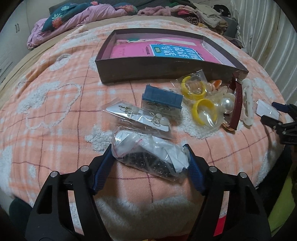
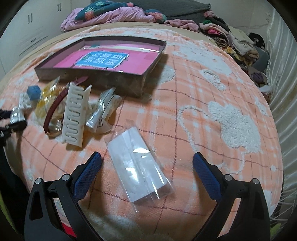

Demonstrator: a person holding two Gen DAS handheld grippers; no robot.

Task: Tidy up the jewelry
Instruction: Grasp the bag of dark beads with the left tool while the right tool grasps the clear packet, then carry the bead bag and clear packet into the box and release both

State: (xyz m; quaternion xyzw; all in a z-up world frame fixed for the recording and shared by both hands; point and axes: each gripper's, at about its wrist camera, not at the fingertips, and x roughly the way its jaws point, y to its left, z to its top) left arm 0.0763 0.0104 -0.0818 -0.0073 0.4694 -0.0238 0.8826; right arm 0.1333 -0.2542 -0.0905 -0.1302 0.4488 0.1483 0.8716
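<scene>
Down at the bottom of the left wrist view, the left gripper has its blue fingers spread either side of a clear bag of dark beads; the tips sit right against the bag's two ends, but whether they actually pinch it I cannot tell. Just above the bag, centre frame, lies a carded pair of earrings in plastic, its far end tucked against a small blue box. To the right of those, a bag with yellow rings, a big pearl, a dark red strap and a white hair clip bunch together, mid-right of frame. At the far right edge, the other gripper's tips flank a white card.

Over to the right wrist view: the right gripper is released, jaws wide apart low in frame, and a flat white card in a clear sleeve lies on the blanket between them, touching neither finger. Up and to the left, the white hair clip stands out beside the red strap, with small crinkled packets just to its right.

Furthest back, upper centre in both views, the shallow dark tray box rests on the peach checked blanket, a pink book with a blue label lying inside. Behind that, along the top edge, heaped clothes.
</scene>
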